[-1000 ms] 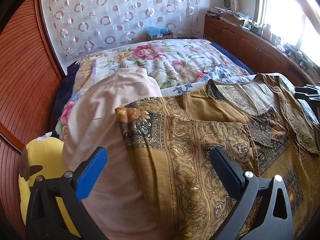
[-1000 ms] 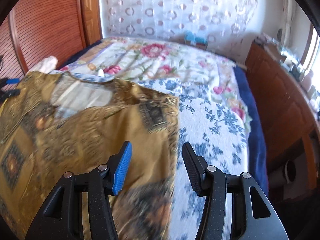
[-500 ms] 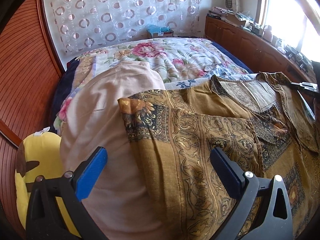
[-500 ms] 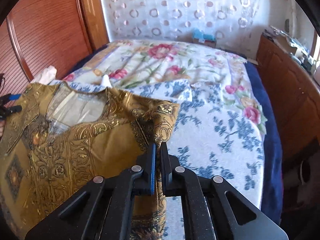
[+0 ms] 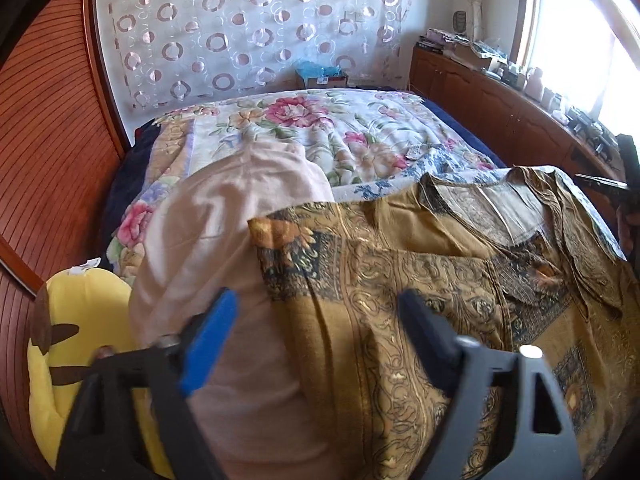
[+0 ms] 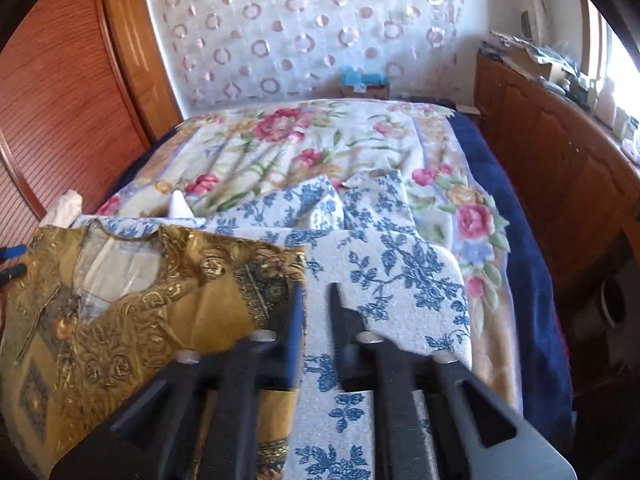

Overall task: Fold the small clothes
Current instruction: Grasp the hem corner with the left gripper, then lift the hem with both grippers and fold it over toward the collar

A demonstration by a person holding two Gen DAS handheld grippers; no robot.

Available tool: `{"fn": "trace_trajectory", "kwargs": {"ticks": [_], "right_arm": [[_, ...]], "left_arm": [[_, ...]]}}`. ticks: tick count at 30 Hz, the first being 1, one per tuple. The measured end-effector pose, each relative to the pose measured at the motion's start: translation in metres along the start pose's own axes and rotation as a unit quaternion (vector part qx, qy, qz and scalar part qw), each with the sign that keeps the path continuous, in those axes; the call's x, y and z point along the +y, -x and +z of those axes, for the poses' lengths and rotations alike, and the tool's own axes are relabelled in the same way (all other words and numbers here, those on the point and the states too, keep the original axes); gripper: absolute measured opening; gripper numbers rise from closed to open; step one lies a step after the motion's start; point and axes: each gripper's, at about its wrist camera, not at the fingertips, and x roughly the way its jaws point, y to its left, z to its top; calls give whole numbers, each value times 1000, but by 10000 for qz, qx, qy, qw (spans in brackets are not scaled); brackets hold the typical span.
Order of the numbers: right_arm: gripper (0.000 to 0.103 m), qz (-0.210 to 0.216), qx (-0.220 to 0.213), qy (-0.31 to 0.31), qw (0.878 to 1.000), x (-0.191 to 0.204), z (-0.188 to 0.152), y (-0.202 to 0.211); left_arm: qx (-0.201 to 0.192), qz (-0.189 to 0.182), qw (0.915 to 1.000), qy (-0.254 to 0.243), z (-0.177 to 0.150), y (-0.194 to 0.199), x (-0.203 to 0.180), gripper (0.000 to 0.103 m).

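Left hand-held gripper (image 5: pixel 316 336) was closing, empty, over my gold blouse (image 5: pixel 420 280). Right hand-held gripper (image 6: pixel 314 316) was opening, narrow, empty. I judged sleeve (image 5: pixel 296 256) best pinched at its edge.

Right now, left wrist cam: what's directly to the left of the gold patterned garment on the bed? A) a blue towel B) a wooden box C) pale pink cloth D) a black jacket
C: in the left wrist view the pale pink cloth lies against the left edge of the gold patterned garment, with the garment's edge overlapping it.
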Motion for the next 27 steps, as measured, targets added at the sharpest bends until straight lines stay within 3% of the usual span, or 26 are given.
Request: {"fn": "trace_trajectory", "kwargs": {"ticks": [2, 4, 7, 9, 11, 13, 15, 17, 27], "right_arm": [[42, 15, -12, 87, 10000, 5, 0, 0], [49, -22, 119, 170, 9998, 8, 1, -7], [50, 51, 289, 190, 9994, 9, -2, -17], [50, 98, 444, 230, 9987, 10, -4, -24], [50, 93, 495, 321, 9982, 13, -5, -29], [43, 100, 530, 343, 9980, 15, -4, -30], [19, 142, 577, 396, 9975, 19, -2, -31], [3, 126, 580, 574, 9966, 27, -1, -30], [0, 219, -560, 770, 9952, 64, -5, 63]], "left_arm": [[51, -30, 9999, 81, 4, -2, 3, 58], [73, 7, 9999, 126, 6, -5, 6, 58], [102, 70, 9999, 119, 8, -10, 8, 58], [313, 68, 9995, -14, 7, -20, 4, 42], [286, 142, 9994, -105, 4, -21, -1, 39], [233, 176, 9994, -167, 4, -19, -5, 27], [148, 171, 9995, -233, 3, -12, -9, 6], [69, 237, 9992, -317, 3, -4, -16, 4], [-889, -71, 9951, -428, -23, 92, -51, 2]]}}
